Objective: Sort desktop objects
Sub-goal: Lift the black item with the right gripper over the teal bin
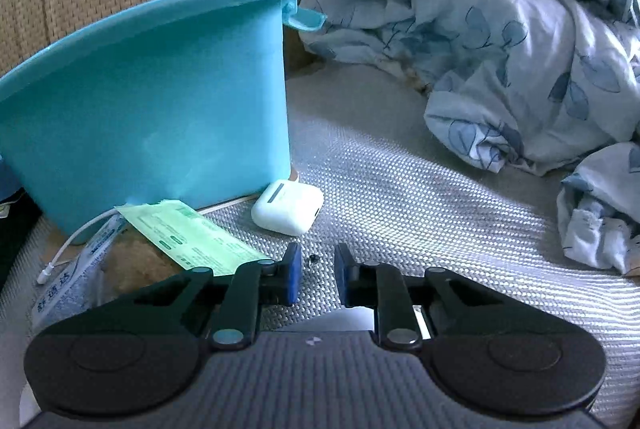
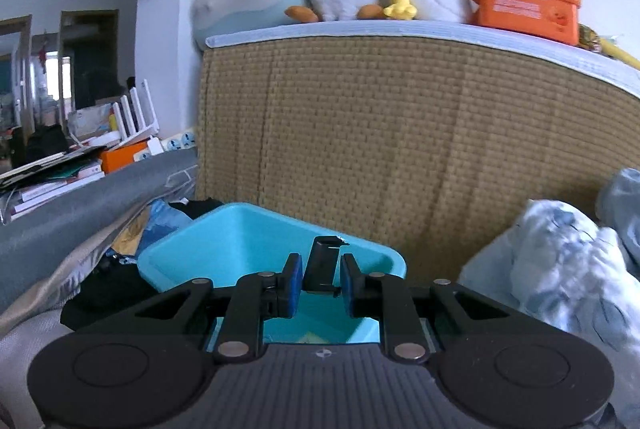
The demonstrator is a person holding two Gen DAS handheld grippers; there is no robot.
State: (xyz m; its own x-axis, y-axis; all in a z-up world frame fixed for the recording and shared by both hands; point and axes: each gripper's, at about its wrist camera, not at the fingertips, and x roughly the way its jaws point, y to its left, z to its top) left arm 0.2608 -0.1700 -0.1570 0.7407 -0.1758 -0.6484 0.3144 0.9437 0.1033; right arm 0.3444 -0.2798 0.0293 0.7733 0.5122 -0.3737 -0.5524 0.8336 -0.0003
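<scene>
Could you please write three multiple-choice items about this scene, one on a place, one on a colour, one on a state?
1. Where does the white earbud case lie?
A. inside the tub
B. on the woven mat beside the tub
C. on the quilt

2. What colour is the plastic tub?
A. turquoise
B. orange
C. white

3. What is between the right gripper's fingers?
A. nothing
B. a green packet
C. a small black object

Answers:
1 B, it rests on the mat at the tub's base.
2 A, both views show it turquoise.
3 C, the fingers clamp it above the tub.
</scene>
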